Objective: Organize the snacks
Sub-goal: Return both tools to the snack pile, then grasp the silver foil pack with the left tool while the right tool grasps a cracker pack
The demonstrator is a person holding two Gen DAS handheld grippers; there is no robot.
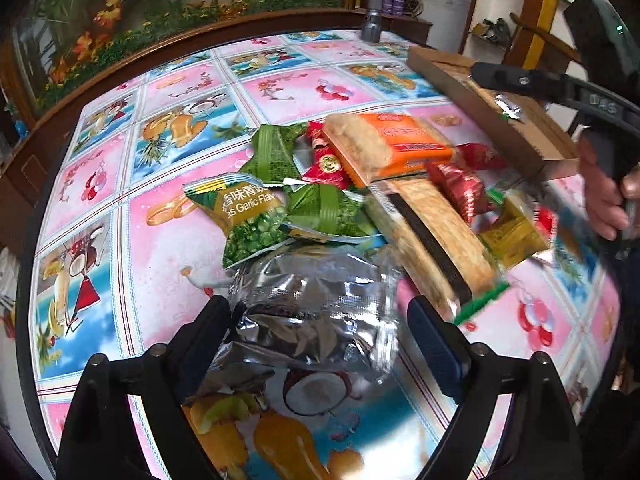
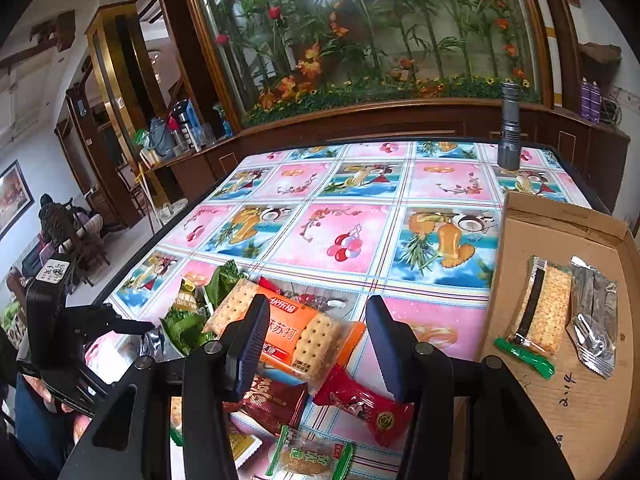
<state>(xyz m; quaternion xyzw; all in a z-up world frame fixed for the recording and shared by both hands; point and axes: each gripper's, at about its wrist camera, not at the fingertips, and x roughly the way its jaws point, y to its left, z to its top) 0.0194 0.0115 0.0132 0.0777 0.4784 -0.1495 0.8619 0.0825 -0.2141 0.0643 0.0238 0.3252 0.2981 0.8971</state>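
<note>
Left tongs (image 1: 320, 340): jaws apart, astride a silver packet (image 1: 316, 312) on the counter (image 1: 168, 240); whether the left pad touches the foil cannot be told. Right tongs (image 2: 316, 344): jaws apart, above an orange cracker pack (image 2: 304, 336), gripping nothing. Snack pile (image 1: 360, 192): mid-counter. Box (image 2: 568, 360): at the right, containing a cracker pack (image 2: 540, 312) and a foil packet (image 2: 596, 316).

The bench (image 2: 360, 216) wears a pink and blue checked cloth printed with fruit and cherries. An orange cracker pack (image 2: 304, 336) lies by a red candy wrapper (image 2: 364, 404), green pea packets (image 1: 248, 220) and a silver foil pouch (image 1: 312, 312). The cardboard box (image 2: 580, 400) is plain brown.
</note>
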